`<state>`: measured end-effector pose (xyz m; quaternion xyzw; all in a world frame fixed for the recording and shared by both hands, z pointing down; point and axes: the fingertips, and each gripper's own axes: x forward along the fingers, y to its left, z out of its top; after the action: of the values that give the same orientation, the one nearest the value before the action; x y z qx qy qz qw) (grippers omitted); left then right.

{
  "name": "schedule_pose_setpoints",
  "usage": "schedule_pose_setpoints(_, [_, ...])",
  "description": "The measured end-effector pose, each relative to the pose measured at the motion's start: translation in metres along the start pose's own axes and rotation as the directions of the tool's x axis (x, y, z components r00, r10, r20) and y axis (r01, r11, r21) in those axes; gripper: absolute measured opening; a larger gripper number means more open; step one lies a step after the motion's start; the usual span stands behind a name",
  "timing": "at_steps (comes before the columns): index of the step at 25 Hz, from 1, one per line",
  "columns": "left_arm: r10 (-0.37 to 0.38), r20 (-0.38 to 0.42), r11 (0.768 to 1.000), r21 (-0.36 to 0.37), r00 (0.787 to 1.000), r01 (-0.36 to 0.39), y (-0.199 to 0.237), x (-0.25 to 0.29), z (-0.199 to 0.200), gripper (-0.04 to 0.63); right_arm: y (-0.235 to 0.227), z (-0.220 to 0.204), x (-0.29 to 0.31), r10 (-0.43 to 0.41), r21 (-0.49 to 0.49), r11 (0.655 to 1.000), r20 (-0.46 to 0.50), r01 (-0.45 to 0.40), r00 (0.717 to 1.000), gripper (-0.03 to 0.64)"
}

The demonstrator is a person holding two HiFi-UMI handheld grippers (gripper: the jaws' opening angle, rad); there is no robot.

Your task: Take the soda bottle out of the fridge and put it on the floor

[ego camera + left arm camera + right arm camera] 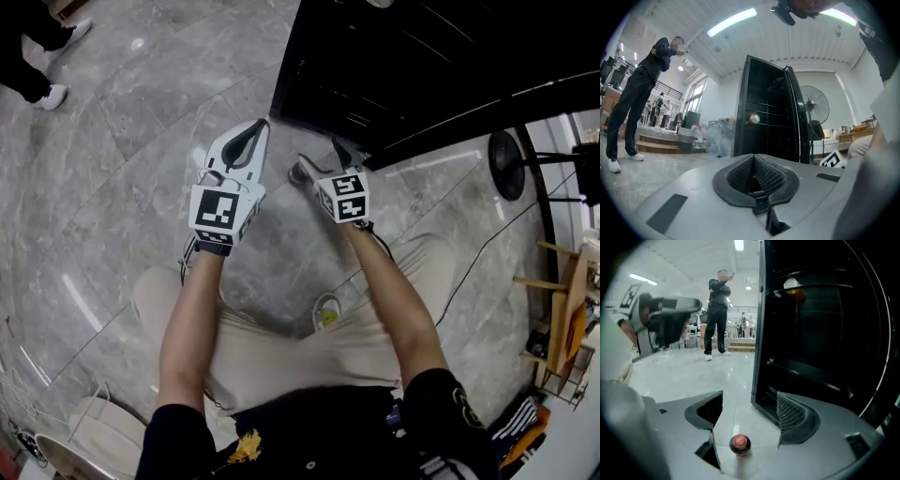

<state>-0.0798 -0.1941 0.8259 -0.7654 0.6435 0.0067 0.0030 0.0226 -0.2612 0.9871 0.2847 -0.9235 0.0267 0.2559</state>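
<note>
The soda bottle (740,443) stands upright on the grey floor, dark with a red cap, just in front of the open black fridge (820,333). My right gripper (750,404) hangs open above it. The cap shows low between the jaws and neither pad touches it. In the head view the right gripper (319,161) points at the fridge (422,66) and the bottle is hidden beneath it. My left gripper (258,127) is held level beside it to the left. Its jaws are shut on nothing in the left gripper view (753,159).
A person (717,315) stands on the marble floor off to the left, shoes (52,94) at the head view's top left. A standing fan (506,164) and a wooden rack (562,319) are right of the fridge. A round object (792,285) sits on an upper fridge shelf.
</note>
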Motion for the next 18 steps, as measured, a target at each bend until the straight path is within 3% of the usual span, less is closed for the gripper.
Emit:
schedule_pose_setpoints(4, [-0.007, -0.024, 1.0, 0.018, 1.0, 0.007, 0.002, 0.006, -0.007, 0.018, -0.018, 0.073, -0.033, 0.043, -0.078, 0.996, 0.127, -0.033, 0.991, 0.326])
schedule_pose_setpoints(8, [-0.029, -0.054, 0.996, 0.078, 0.998, 0.033, -0.004, 0.003, -0.015, 0.018, -0.024, 0.115, -0.067, 0.087, -0.141, 0.988, 0.229, -0.055, 0.97, 0.272])
schedule_pose_setpoints(13, [-0.039, -0.049, 0.993, 0.113, 0.998, 0.045, -0.001, -0.008, -0.011, 0.018, -0.031, 0.128, -0.07, 0.026, -0.022, 1.0, 0.297, -0.02, 0.954, 0.191])
schedule_pose_setpoints(18, [-0.031, -0.005, 0.995, 0.098, 1.0, 0.031, 0.0, -0.008, 0.002, 0.018, -0.03, 0.14, -0.077, 0.004, -0.035, 0.999, 0.338, 0.008, 0.941, 0.09])
